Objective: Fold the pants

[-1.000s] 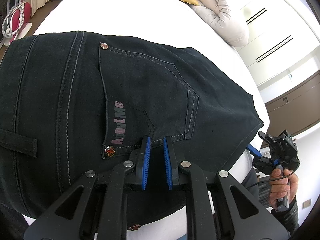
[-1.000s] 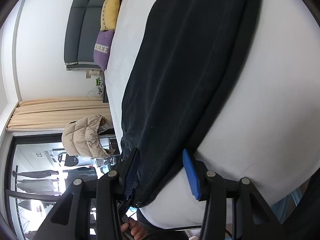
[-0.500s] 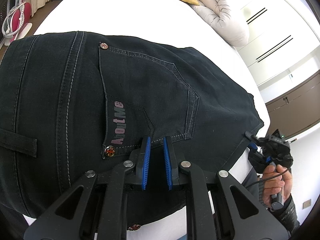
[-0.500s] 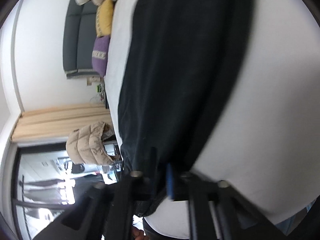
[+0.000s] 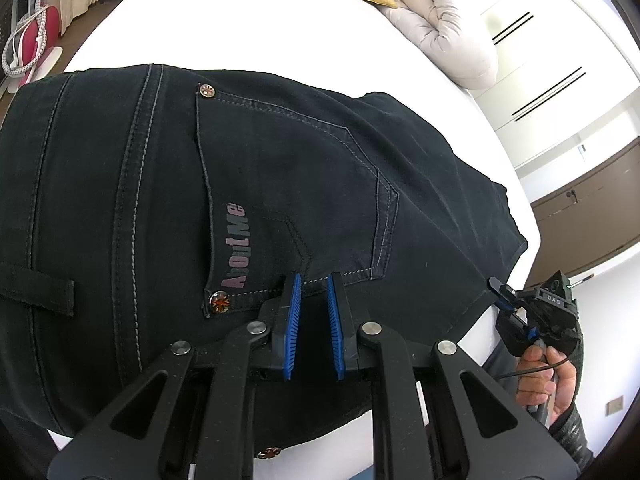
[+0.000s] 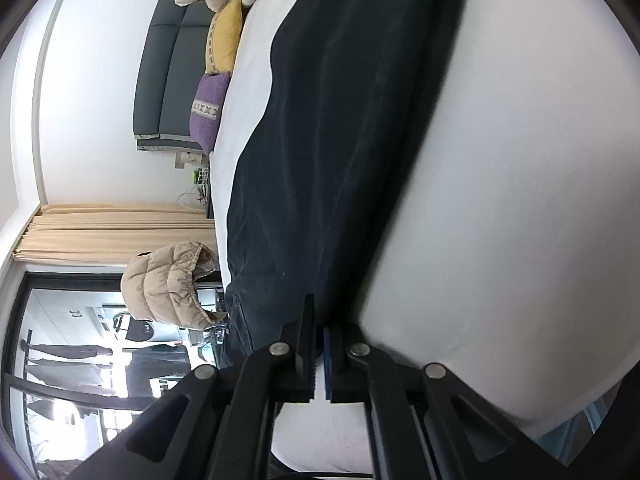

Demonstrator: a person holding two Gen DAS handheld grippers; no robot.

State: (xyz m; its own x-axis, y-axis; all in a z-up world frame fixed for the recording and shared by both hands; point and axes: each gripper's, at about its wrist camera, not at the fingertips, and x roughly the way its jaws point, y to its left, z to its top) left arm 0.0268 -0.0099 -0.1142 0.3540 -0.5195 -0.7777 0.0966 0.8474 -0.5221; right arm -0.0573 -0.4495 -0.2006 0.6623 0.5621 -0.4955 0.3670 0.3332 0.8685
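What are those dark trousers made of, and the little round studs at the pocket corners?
The pants look like dark denim, probably a stretch cotton blend: matte woven surface, pale contrast stitching along seams and pocket. The studs appear to be coppery metal rivets, shiny, with a stamped pattern; the exact metal cannot be told.

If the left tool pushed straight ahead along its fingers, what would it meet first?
Most likely the black pants: the left tool points down at the back pocket, with nothing between. Depth is hard to judge.
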